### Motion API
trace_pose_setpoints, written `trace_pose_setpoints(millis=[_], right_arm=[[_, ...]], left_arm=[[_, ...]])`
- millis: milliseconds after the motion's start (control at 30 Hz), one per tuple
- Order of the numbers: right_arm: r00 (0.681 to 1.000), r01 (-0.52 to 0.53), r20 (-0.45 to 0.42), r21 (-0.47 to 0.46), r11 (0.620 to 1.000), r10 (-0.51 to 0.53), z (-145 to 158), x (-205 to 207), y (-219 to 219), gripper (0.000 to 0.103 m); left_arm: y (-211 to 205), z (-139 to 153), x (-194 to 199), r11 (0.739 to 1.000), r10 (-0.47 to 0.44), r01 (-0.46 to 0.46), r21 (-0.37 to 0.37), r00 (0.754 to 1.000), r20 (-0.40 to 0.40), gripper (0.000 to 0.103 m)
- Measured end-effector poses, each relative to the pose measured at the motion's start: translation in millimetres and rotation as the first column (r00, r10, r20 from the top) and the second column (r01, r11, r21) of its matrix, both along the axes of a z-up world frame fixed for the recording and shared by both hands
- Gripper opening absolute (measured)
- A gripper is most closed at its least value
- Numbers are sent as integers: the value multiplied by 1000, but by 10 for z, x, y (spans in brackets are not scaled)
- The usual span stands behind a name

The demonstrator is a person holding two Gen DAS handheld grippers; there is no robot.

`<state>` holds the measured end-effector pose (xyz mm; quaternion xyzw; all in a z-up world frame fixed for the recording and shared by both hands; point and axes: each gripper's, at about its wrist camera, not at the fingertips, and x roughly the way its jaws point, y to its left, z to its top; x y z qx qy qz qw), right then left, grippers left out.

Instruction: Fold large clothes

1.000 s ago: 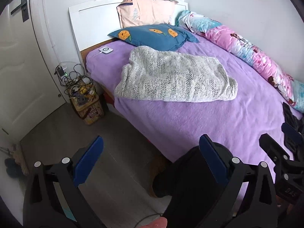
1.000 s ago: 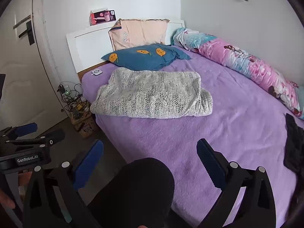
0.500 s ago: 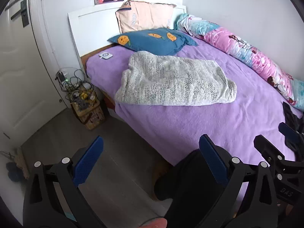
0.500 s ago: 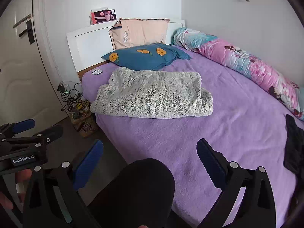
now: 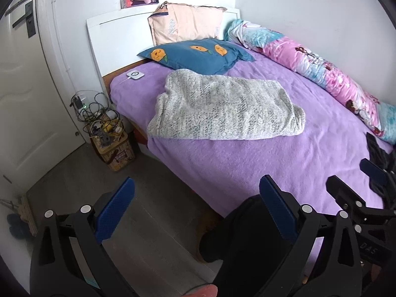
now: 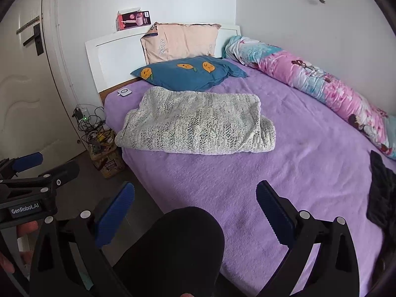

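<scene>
Looking through the left wrist view: left gripper [image 5: 196,209] has its jaws spread wide and holds nothing, hanging over the floor at the bed's edge. Grey-white knit garment [image 5: 224,107] lies folded in a flat bundle on the purple bedspread [image 5: 272,158], just below the blue pillow [image 5: 198,54], well apart from the gripper. Right gripper [image 5: 356,180] shows at the right edge, spread, near a dark garment [image 5: 378,148].

Right wrist view: right gripper [image 6: 195,210] spread wide, empty, above a dark knee [image 6: 173,245]. Knit garment [image 6: 198,126] sits mid-bed, apart from both tools. Left gripper [image 6: 45,164] at the left edge, also spread.
</scene>
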<state>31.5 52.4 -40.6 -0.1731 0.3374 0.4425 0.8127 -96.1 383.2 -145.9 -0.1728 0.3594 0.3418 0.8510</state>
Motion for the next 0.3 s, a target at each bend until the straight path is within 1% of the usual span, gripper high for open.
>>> trace_pose_setpoints(millis=[133,233,300], right_arm=[[1000,-4,6,3,1000,4,11,-19,26,97],[1000,-6,8,2,1000,6,9,-26,29,97],[1000,-4,2,1,1000,4,1,-24,34,97]], left_arm=[[-14,0,22,1000,-13,13,-5,1000,-4,97],[-50,37,27,999,-25,25,32,1000,3,97],[-54,43,30,999,-26,25,24,1000,13,97]])
